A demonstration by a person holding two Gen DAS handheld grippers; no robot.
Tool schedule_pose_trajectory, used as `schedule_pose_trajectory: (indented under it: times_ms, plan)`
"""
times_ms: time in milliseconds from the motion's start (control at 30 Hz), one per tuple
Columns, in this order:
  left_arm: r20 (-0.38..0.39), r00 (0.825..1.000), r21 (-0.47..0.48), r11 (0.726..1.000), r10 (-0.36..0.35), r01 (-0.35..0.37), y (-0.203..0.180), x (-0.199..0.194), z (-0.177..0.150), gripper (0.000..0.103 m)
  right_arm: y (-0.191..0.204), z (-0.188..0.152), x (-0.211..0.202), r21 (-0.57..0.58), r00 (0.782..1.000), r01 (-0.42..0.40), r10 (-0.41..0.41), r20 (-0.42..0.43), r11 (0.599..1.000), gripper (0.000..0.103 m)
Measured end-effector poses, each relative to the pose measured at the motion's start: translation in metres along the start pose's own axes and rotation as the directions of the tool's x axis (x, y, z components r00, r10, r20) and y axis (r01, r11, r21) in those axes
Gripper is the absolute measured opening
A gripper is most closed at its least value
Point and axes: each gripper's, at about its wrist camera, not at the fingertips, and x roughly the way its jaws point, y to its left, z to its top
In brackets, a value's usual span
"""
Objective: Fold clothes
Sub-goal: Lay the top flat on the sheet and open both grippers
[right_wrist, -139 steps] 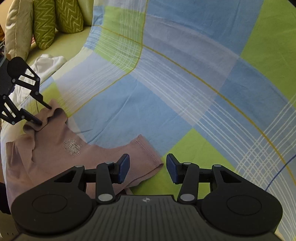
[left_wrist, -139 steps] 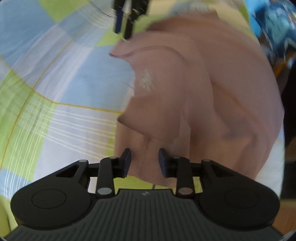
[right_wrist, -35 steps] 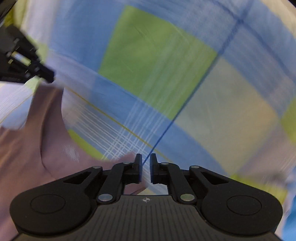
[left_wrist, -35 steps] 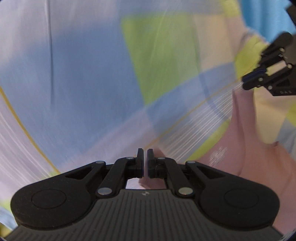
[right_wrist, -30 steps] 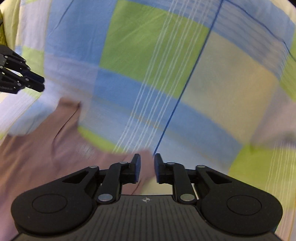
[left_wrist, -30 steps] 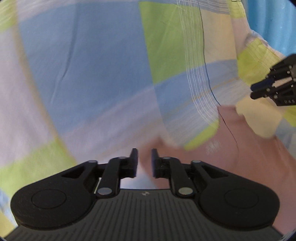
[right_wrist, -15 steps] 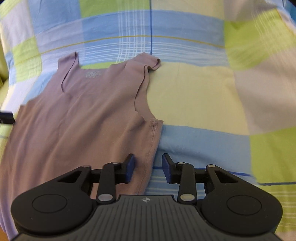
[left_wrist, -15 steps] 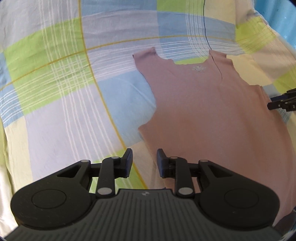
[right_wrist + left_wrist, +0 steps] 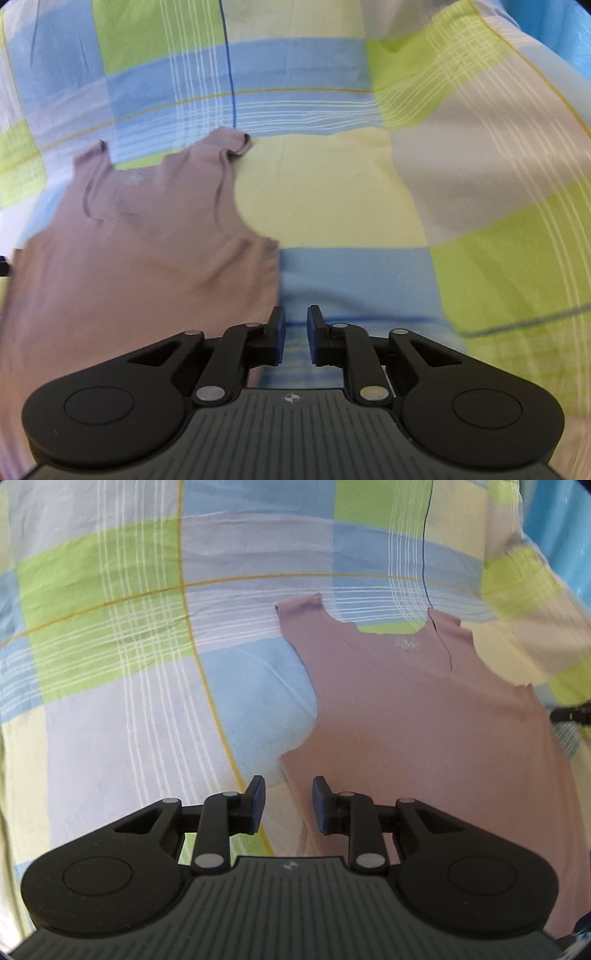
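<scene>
A dusty-pink tank top (image 9: 424,720) lies spread flat on the checked bed sheet (image 9: 110,627), straps at the far end. My left gripper (image 9: 288,799) is open and low over the top's left side edge, which runs between its fingers. In the right wrist view the tank top (image 9: 147,266) fills the left. My right gripper (image 9: 296,330) hovers just off its right side edge, fingers a narrow gap apart with only sheet showing between them. The far right strap (image 9: 236,142) is curled over. The other gripper's tip (image 9: 572,714) peeks in at the frame edge.
The blue, green and cream checked sheet (image 9: 443,184) stretches wide around the top on both sides. A bright blue surface (image 9: 569,535) shows past the sheet at the far right corner.
The top, carried by its straps a second ago, now lies flat and released. In the last half second my right gripper shifted right off the side edge and its fingers narrowed; the left barely moved.
</scene>
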Motion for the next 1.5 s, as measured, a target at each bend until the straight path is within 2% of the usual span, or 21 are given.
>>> schedule_pose_trajectory:
  times_ms: [33, 67, 133, 233, 333, 400, 500, 600, 800, 900, 967, 1067, 1100, 1200, 1267, 1333, 1400, 1500]
  plan:
    - [-0.003, 1.0, 0.0, 1.0, -0.002, 0.002, 0.001, 0.003, 0.0, 0.004, 0.003, -0.005, -0.004, -0.001, 1.0, -0.012, 0.012, -0.004, 1.0, 0.022]
    - [0.004, 1.0, 0.005, 1.0, 0.022, -0.022, 0.002, 0.003, 0.0, 0.0, 0.006, -0.011, -0.008, -0.009, 1.0, -0.024, 0.024, -0.012, 1.0, 0.023]
    - [0.024, 0.997, 0.005, 0.997, 0.08, -0.08, 0.006, -0.001, -0.001, 0.0, 0.015, -0.025, -0.017, -0.031, 0.999, -0.04, 0.039, -0.027, 0.999, 0.025]
    - [0.046, 0.995, -0.052, 0.995, 0.084, -0.081, 0.01, -0.026, -0.009, 0.0, 0.024, -0.051, -0.034, -0.045, 0.999, -0.048, 0.047, -0.015, 0.998, 0.028]
    - [0.05, 0.997, -0.046, 0.998, 0.056, -0.053, -0.004, -0.062, -0.034, 0.006, 0.029, -0.081, -0.052, -0.027, 0.997, -0.071, 0.071, -0.002, 0.997, 0.034]
    - [0.039, 0.999, -0.047, 0.999, 0.028, -0.026, -0.016, -0.084, -0.057, 0.017, 0.032, -0.104, -0.066, -0.023, 0.996, -0.092, 0.092, 0.003, 0.996, 0.035]
    - [-0.001, 1.0, -0.039, 0.999, -0.005, 0.005, -0.039, -0.104, -0.098, 0.021, 0.032, -0.136, -0.084, -0.026, 0.993, -0.115, 0.115, 0.011, 0.993, 0.037]
    - [-0.047, 0.999, -0.002, 1.0, -0.024, 0.024, -0.061, -0.111, -0.138, 0.027, 0.028, -0.165, -0.098, -0.006, 0.99, -0.138, 0.138, 0.02, 0.99, 0.047]
    - [-0.042, 0.995, 0.103, 0.99, -0.089, 0.093, -0.081, -0.102, -0.187, 0.028, 0.021, -0.207, -0.103, -0.028, 0.985, -0.108, 0.11, 0.129, 0.994, 0.047]
    - [-0.012, 0.991, 0.168, 0.977, -0.13, 0.13, -0.084, -0.093, -0.201, 0.03, 0.016, -0.222, -0.09, 0.003, 0.976, -0.126, 0.124, 0.177, 0.992, 0.045]
    - [0.041, 0.987, 0.207, 0.968, -0.156, 0.144, -0.084, -0.093, -0.211, 0.033, 0.013, -0.232, -0.08, 0.034, 0.97, -0.145, 0.135, 0.2, 0.989, 0.041]
    - [0.101, 0.977, 0.234, 0.959, -0.187, 0.159, -0.084, -0.095, -0.223, 0.037, 0.004, -0.248, -0.073, 0.119, 0.955, -0.195, 0.161, 0.248, 0.974, 0.001]
    - [0.119, 0.974, 0.244, 0.956, -0.195, 0.162, -0.084, -0.095, -0.226, 0.038, 0.0, -0.252, -0.074, 0.148, 0.95, -0.203, 0.159, 0.269, 0.968, 0.0]
    - [0.17, 0.961, 0.271, 0.948, -0.217, 0.167, -0.083, -0.095, -0.236, 0.038, -0.007, -0.264, -0.085, 0.177, 0.943, -0.124, 0.061, 0.327, 0.976, 0.0]
    - [0.198, 0.952, 0.285, 0.943, -0.235, 0.173, -0.081, -0.097, -0.243, 0.038, -0.013, -0.269, -0.083, 0.207, 0.947, -0.083, 0.012, 0.322, 0.975, 0.001]
    - [0.205, 0.944, 0.314, 0.931, -0.258, 0.187, -0.079, -0.099, -0.251, 0.038, -0.005, -0.267, -0.082, 0.176, 0.956, -0.008, -0.044, 0.291, 0.984, 0.022]
    - [0.214, 0.938, 0.309, 0.93, -0.271, 0.198, -0.075, -0.102, -0.258, 0.038, 0.013, -0.268, -0.092, 0.111, 0.944, 0.117, -0.146, 0.295, 0.987, 0.026]
    - [0.211, 0.933, 0.259, 0.937, -0.291, 0.234, -0.066, -0.107, -0.266, 0.037, 0.033, -0.271, -0.126, 0.157, 0.933, 0.132, -0.176, 0.313, 0.979, 0.033]
